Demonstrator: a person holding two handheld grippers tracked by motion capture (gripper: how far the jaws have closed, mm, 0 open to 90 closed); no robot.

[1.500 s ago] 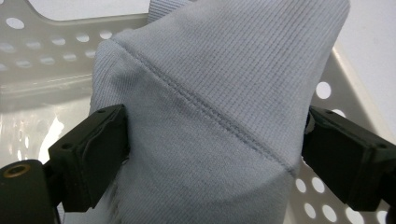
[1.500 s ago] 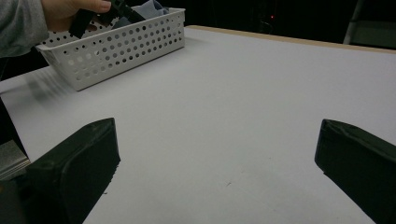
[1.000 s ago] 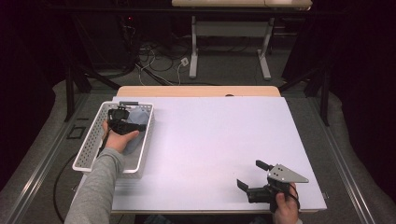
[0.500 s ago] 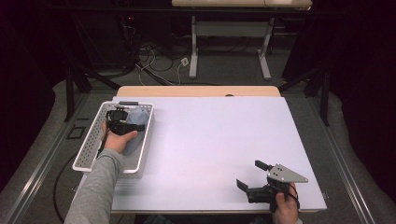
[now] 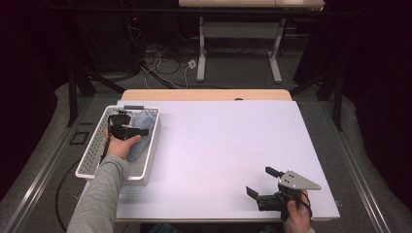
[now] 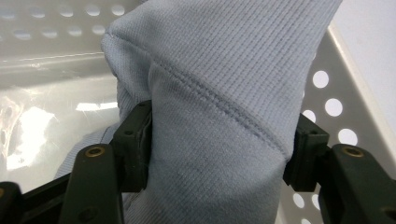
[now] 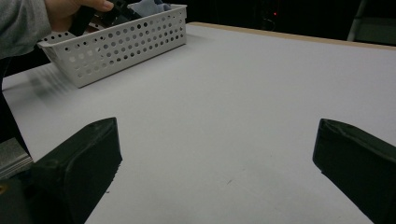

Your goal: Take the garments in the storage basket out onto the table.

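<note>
A soft, light cloth is pinched at a thick fold by the left tool inside the basket. The right tool is held wide open.

**Count of things on the table**

One white perforated basket sits on one white table. One pale blue ribbed cloth lies inside the basket. Two handheld grippers: left gripper, right gripper.

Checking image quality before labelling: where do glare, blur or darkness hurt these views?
Left gripper view: glare on the white perforated basket floor, ribbed pale-blue cloth sharp. Right gripper view: near jaws soft. High view: surroundings dark, white table evenly lit.
</note>
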